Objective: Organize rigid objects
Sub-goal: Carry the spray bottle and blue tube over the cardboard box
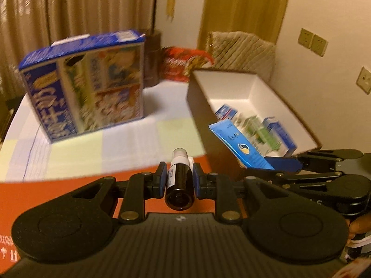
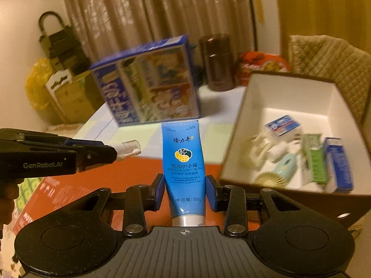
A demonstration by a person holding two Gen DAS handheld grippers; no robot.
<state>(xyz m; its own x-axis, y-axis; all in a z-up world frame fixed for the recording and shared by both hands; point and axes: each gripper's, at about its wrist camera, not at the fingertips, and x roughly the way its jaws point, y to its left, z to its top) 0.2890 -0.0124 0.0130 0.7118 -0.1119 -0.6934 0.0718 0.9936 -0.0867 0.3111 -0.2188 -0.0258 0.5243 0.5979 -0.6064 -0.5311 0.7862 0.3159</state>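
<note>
My left gripper (image 1: 179, 181) is shut on a small dark spray bottle (image 1: 179, 178) with a clear cap, held above the table's near edge. It also shows at the left of the right wrist view (image 2: 129, 149). My right gripper (image 2: 185, 191) is shut on a blue hand cream tube (image 2: 184, 162), held upright just left of the open brown box (image 2: 234, 139) with white inside. In the left wrist view the tube (image 1: 238, 146) hangs over the box's near corner. The box (image 1: 197, 97) holds several small packages.
A large blue cereal-type box (image 1: 85, 88) stands on the white checked tablecloth (image 1: 129, 136). A dark brown jar (image 2: 216, 62) and a red snack bag (image 2: 262, 66) stand behind. A padded chair back (image 2: 329, 67) is behind the brown box. Bags sit at far left.
</note>
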